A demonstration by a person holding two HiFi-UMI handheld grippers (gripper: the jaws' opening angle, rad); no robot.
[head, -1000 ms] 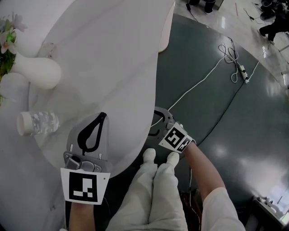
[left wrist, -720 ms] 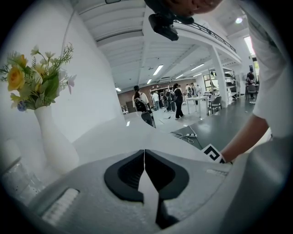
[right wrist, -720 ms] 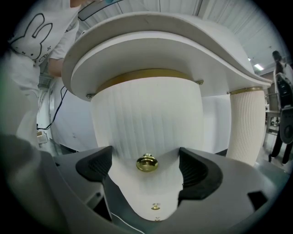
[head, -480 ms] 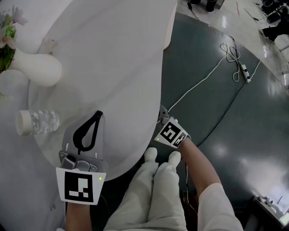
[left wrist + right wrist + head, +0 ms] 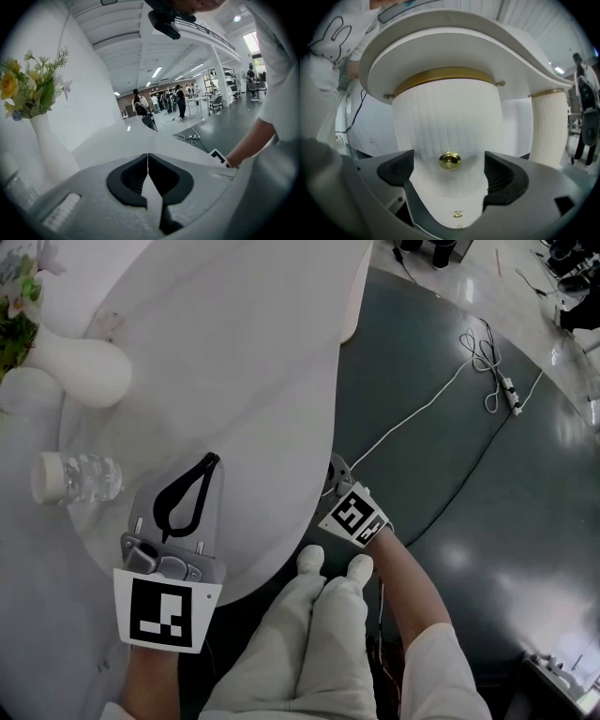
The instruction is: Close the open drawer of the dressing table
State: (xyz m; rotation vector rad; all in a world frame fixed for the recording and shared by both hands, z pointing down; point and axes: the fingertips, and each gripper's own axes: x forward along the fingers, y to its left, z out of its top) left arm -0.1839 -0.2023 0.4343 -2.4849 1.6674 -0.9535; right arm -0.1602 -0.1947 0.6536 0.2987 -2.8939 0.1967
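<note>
In the right gripper view the dressing table's rounded, ribbed white drawer front (image 5: 447,122) fills the middle, a gold band (image 5: 445,75) along its top. Its brass knob (image 5: 450,161) sits level with my right gripper (image 5: 450,171), whose jaws stand open on either side of it without touching. From the head view only that gripper's marker cube (image 5: 354,515) shows at the tabletop's edge; the jaws are hidden beneath. My left gripper (image 5: 210,462) rests on the white tabletop (image 5: 234,352), shut and empty, its fingertips (image 5: 146,161) pressed together.
A white vase (image 5: 80,371) with flowers and a lying plastic bottle (image 5: 75,477) sit at the table's left. A ribbed table leg (image 5: 553,126) stands right of the drawer. A white cable (image 5: 412,418) and power strip (image 5: 509,395) lie on the dark floor. The person's feet (image 5: 330,563) are below the table edge.
My right gripper has moved in toward the table edge, its jaws slipping out of sight under the top. The left gripper has stayed almost still on the tabletop.
</note>
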